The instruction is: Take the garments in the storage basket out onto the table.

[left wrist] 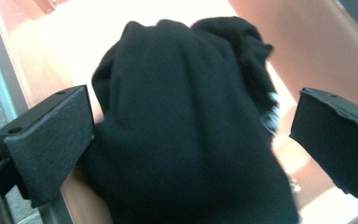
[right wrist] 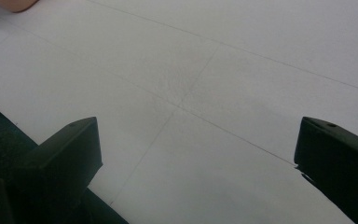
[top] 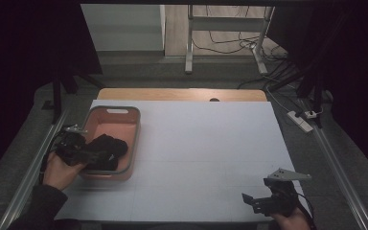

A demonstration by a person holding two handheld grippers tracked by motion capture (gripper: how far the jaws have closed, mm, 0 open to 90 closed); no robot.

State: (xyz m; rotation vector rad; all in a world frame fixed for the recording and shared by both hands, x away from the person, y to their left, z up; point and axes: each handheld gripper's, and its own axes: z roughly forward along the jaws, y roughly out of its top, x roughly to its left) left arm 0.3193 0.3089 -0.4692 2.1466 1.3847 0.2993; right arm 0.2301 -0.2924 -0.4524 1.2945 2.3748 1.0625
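Left gripper (top: 92,156): at the left of the high view, over the near rim of the bin, jaws wide apart either side of the cloth.
Black cloth (left wrist: 186,121): bunched inside the pink bin (top: 133,125), left jaw touching it, right jaw clear.
Right gripper (top: 254,201): lower right of the frame, jaws wide apart with nothing between, over the white table (top: 206,143).

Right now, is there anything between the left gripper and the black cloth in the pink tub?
Nothing visible. The left gripper has its jaws open on either side of the black cloth bundle, which lies in the pink plastic tub; one jaw seems to touch it.
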